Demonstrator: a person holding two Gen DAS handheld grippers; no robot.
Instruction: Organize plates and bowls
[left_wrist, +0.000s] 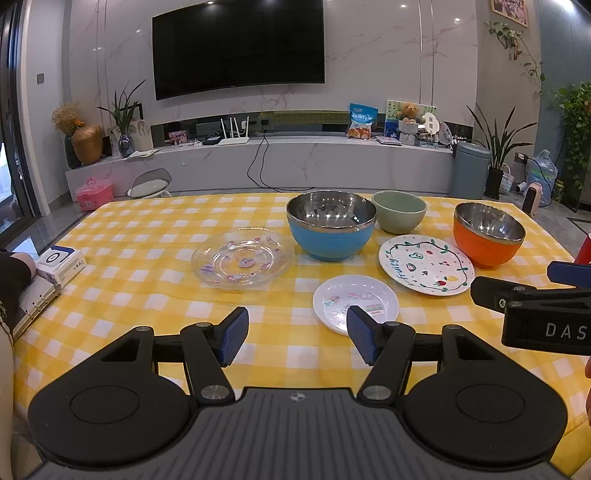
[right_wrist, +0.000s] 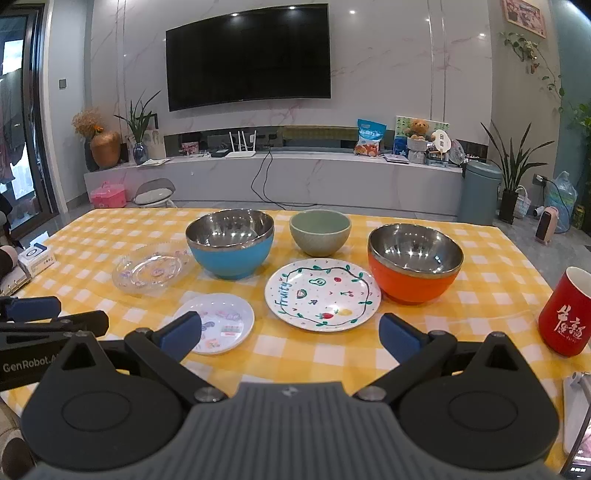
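left hand-held gripper (left_wrist: 297, 338) | open | small white plate (left_wrist: 355, 303) just ahead

Setting: a home living room. A large black flat-screen television (right_wrist: 248, 55) is hanging on a white marble-look wall (right_wrist: 406, 74), above a long low grey media shelf (right_wrist: 314, 181). On that shelf a white four-antenna router (right_wrist: 241, 149), a brown teddy bear (right_wrist: 417, 129) and a blue snack bag (right_wrist: 370, 137) are sitting. Green potted plants (right_wrist: 513, 173) are standing at the right, a round copper-coloured vase (right_wrist: 105, 147) at the left. The bench in front is wearing a yellow-and-white checked tablecloth (right_wrist: 295, 358), carrying household crockery.
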